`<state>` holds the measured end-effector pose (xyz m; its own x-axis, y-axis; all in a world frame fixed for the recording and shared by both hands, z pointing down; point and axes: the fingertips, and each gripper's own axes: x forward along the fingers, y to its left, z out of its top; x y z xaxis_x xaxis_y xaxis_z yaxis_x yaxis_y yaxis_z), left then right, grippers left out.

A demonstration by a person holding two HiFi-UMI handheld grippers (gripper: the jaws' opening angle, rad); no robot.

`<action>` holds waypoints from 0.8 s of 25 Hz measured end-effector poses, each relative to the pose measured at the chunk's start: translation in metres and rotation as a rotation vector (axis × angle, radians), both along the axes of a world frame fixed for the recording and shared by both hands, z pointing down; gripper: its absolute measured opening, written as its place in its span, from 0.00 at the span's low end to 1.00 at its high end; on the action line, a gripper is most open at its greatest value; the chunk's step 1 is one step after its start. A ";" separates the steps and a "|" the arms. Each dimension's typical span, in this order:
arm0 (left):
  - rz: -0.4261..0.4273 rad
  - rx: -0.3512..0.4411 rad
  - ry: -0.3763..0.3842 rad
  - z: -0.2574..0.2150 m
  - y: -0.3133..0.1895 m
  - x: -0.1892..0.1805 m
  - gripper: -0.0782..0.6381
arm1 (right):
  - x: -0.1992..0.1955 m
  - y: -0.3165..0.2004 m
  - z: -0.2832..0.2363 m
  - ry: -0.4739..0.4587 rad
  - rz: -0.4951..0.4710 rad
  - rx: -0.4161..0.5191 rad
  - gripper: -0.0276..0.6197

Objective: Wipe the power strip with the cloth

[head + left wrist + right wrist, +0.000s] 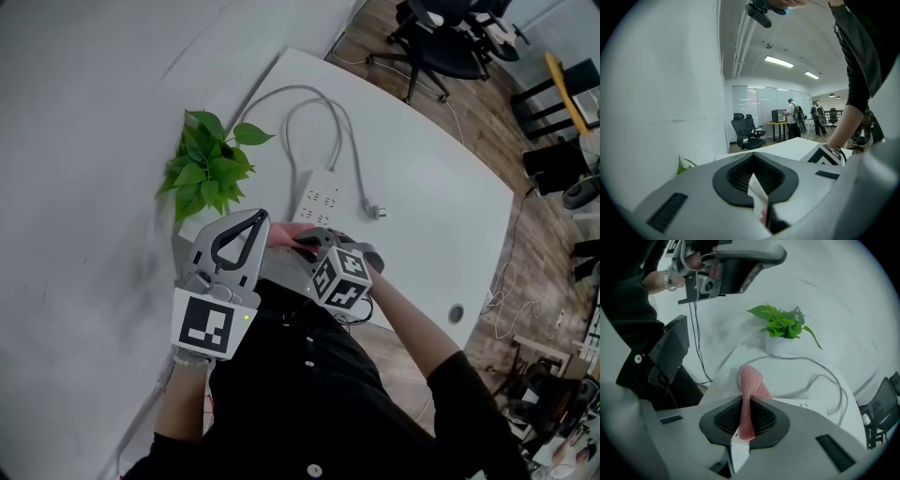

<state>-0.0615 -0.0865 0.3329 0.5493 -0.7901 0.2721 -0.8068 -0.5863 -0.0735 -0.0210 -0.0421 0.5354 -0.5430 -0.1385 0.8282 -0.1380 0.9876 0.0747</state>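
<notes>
Right gripper (751,404) jaws clamped on pink cloth (751,380). Left gripper (753,161) jaws together. Power strip (321,199) on table (431,197), 12 o'clock of both grippers.

White table (422,178), on it a white power strip (320,199) with looped cord (323,103), potted plant (208,164) at its wall-side edge.

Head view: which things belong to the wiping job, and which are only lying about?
Job: pink cloth, pinched in the right gripper; power strip with its cable.
Lying about: potted plant; office chairs.
</notes>
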 end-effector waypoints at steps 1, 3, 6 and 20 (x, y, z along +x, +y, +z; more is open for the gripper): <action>0.001 0.000 -0.001 0.000 0.000 0.000 0.13 | -0.002 0.006 0.000 -0.002 -0.013 -0.010 0.13; 0.003 0.000 -0.003 0.001 0.000 0.000 0.13 | -0.004 0.019 0.002 -0.006 -0.041 -0.038 0.13; 0.007 0.001 -0.005 0.002 0.001 0.001 0.13 | -0.005 0.036 0.003 -0.014 -0.071 -0.085 0.13; 0.037 0.001 -0.003 0.003 0.001 0.008 0.13 | 0.006 0.050 -0.016 -0.074 -0.014 -0.094 0.13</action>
<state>-0.0534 -0.0851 0.3355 0.5774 -0.7695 0.2729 -0.7842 -0.6157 -0.0768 -0.0154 0.0076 0.5191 -0.6044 -0.0541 0.7949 -0.1258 0.9917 -0.0282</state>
